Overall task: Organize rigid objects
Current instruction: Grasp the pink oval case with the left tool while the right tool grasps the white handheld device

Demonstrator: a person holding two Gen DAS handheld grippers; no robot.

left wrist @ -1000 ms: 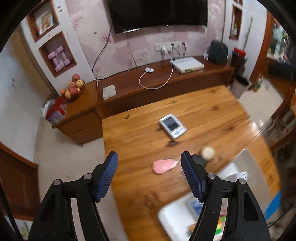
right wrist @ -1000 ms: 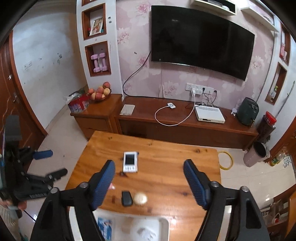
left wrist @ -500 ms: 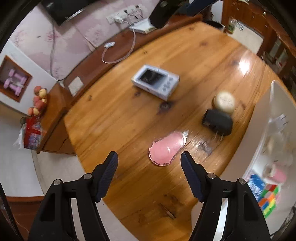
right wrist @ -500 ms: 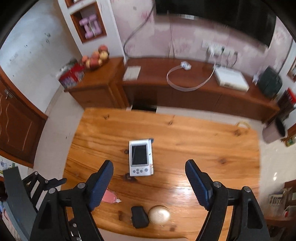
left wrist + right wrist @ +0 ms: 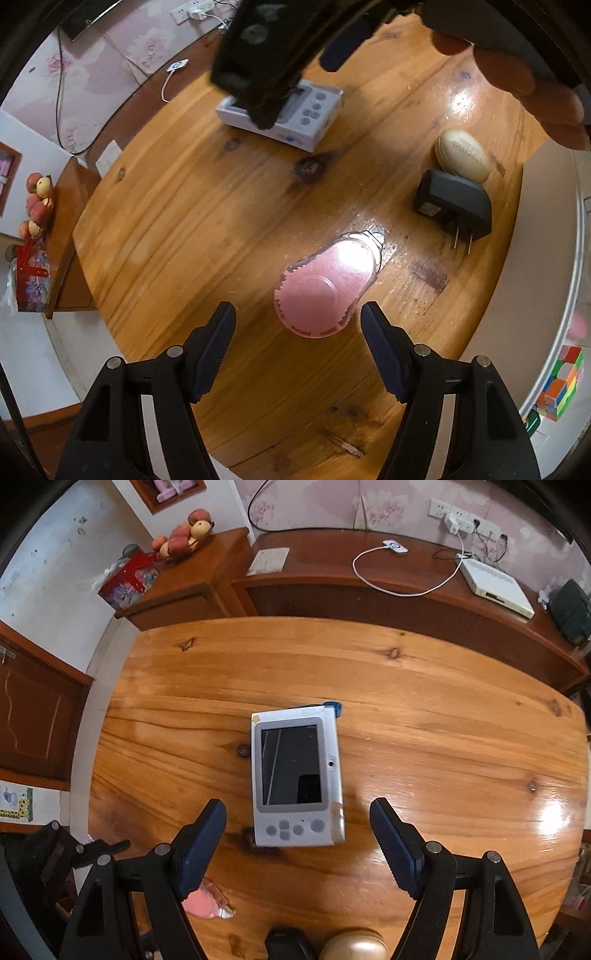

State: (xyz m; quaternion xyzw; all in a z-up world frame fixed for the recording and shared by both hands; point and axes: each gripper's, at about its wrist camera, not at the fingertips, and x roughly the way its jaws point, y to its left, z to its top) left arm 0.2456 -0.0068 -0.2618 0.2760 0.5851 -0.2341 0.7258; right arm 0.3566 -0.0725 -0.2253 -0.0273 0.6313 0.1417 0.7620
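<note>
A pink round item in clear packaging [image 5: 325,288] lies on the wooden table [image 5: 177,206]. My left gripper [image 5: 298,332] is open and empty, its fingers either side of the item's near end, just above it. A white handheld device with a dark screen [image 5: 295,775] lies mid-table. My right gripper [image 5: 298,840] is open and empty, hovering over the device's button end. The device [image 5: 291,114] also shows in the left wrist view, partly hidden by the right gripper. A black plug adapter [image 5: 454,203] and a beige egg-shaped object [image 5: 463,155] lie to the right.
A white bin [image 5: 546,295] at the table's right holds a colourful cube [image 5: 561,384]. A low wooden cabinet [image 5: 369,587] behind the table carries a white box [image 5: 495,587], cables and a fruit bowl [image 5: 184,535]. The pink item [image 5: 205,904] shows by my right gripper's left finger.
Both grippers have dropped closer to the table. The left has closed in on the pink item, the right on the white device. Both stay open.
</note>
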